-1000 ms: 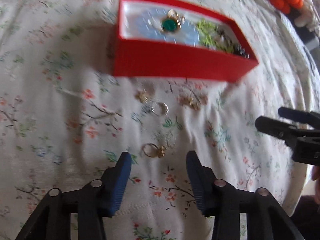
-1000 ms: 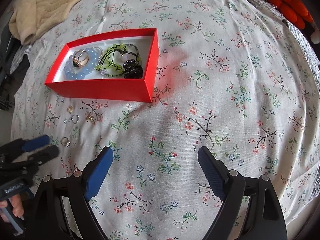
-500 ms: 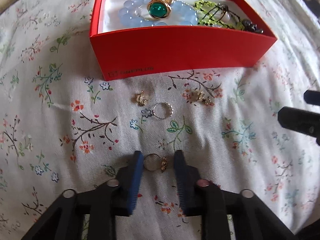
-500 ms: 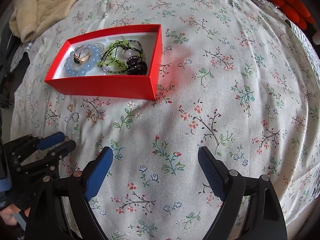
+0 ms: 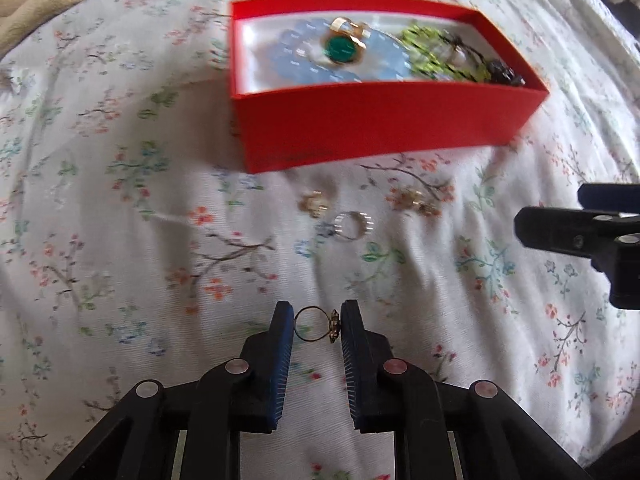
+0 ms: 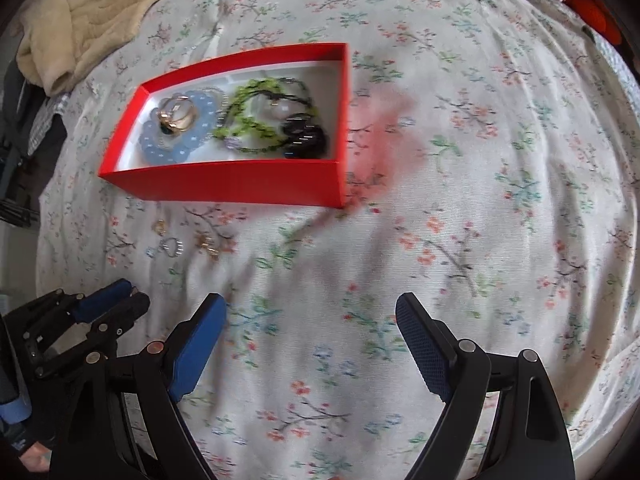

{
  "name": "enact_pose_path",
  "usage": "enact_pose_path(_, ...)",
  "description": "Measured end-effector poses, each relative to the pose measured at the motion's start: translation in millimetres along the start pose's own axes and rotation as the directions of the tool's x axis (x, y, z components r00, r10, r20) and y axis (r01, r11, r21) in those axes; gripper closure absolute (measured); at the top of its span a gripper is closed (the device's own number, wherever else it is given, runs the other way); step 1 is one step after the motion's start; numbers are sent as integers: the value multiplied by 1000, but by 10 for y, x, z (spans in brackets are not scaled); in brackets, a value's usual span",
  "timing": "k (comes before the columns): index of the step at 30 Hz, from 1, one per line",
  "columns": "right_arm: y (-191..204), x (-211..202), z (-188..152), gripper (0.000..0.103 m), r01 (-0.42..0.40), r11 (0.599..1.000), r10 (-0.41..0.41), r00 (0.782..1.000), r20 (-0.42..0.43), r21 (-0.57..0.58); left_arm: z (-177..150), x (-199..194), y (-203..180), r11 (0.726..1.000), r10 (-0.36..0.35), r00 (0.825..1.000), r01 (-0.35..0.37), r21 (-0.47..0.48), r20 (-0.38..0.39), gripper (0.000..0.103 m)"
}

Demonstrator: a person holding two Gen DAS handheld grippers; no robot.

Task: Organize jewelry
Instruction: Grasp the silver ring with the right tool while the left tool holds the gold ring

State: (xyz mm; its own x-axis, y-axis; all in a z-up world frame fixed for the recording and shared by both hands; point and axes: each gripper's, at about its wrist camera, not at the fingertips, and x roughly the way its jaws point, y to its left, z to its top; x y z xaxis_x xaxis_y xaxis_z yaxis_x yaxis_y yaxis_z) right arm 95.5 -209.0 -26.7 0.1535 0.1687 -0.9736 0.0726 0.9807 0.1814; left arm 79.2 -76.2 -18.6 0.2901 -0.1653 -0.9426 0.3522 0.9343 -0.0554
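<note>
Floral bedspread (image 5: 120,240) beneath downward-tilted left gripper (image 5: 316,326)

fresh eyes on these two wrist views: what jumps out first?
The red box on the flowered bedspread, already holding a blue bead bracelet, a green-stone ring, green beads and dark beads. Next, the left gripper in the near foreground, shut on a thin gold ring. Three small pieces lie loose in front of the box; the right gripper hangs open and empty.
</note>
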Motion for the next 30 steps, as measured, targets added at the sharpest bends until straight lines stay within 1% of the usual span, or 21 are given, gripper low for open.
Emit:
enact_pose_path(4,154,51,66,15,-61,998,61,998,-2,-3,-25,-51,180,999,6,1000,-5,-36,8,85)
enact_pose_path(5,185,57,82,15,-72,997,72,997,1,-6,-46,-62,278,999,4,1000,-4,-44,9,85)
enact_pose_path(6,229,64,104,18,-82,997,82,997,7,-10,-52,-70,313,999,4,1000,-3,-51,10,85)
enact_pose_path(7,262,72,118,25,-84,996,84,996,10,-15,-71,-89,380,998,3,1000,-2,-56,11,85)
enact_pose_path(8,314,91,144,29,-82,996,82,997,11,-23,-81,-86,455,998,3,1000,-2,-63,13,85)
enact_pose_path(10,377,128,173,43,-84,996,84,996,10,-31,-154,-119,566,997,2,1000,-1,-71,14,85)
enact_pose_path(13,493,169,214,57,-96,994,97,995,12,-45,-159,-115,674,997,-1,1000,2,-82,17,85)
enact_pose_path(16,625,165,204,61,-111,990,113,993,22,-91,-157,-126,748,996,-3,1000,4,-92,21,85)
enact_pose_path(19,790,178,198,62,-124,981,129,991,22,-147,-169,-135,798,995,-4,1000,6,-98,22,85)
enact_pose_path(22,912,263,210,62,-112,977,116,993,11,-179,-166,-119,812,995,-3,1000,5,-99,19,85)
enact_pose_path(26,1024,435,241,62,-70,975,70,998,-7,-212,-157,-89,834,995,-2,1000,3,-102,13,85)
enact_pose_path(27,1030,466,245,64,-60,974,59,998,-9,-217,-160,-85,836,994,-2,1000,3,-105,12,85)
enact_pose_path(30,1101,559,251,75,-7,969,7,1000,-1,-248,-146,-79,865,993,-2,1000,3,-116,11,85)
